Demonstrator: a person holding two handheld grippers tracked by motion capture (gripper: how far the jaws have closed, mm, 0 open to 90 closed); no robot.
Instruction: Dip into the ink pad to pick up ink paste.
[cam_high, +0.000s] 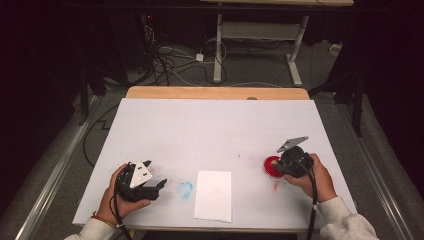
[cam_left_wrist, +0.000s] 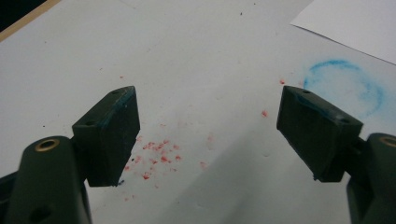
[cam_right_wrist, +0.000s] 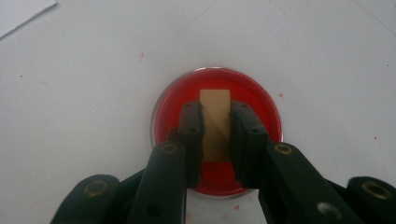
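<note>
A round dish of red paint (cam_right_wrist: 217, 128) sits on the white table cover at the right (cam_high: 271, 166). My right gripper (cam_right_wrist: 217, 121) is shut on a small tan wooden block (cam_right_wrist: 215, 105), held over the red dish; whether the block touches the paint I cannot tell. In the high view the right gripper (cam_high: 292, 162) covers part of the dish. My left gripper (cam_left_wrist: 208, 123) is open, nothing between its jaws, low over the table near the front left (cam_high: 160, 185). A white paper sheet (cam_high: 213, 195) lies front centre. A blue ring stain (cam_high: 185, 189) marks the cover beside it (cam_left_wrist: 345, 86).
Red specks (cam_left_wrist: 156, 158) dot the cover under the left gripper. The wooden table edge (cam_high: 215, 92) runs along the back. Beyond it stand desk legs (cam_high: 218, 50) and tangled cables (cam_high: 165, 55) on the floor.
</note>
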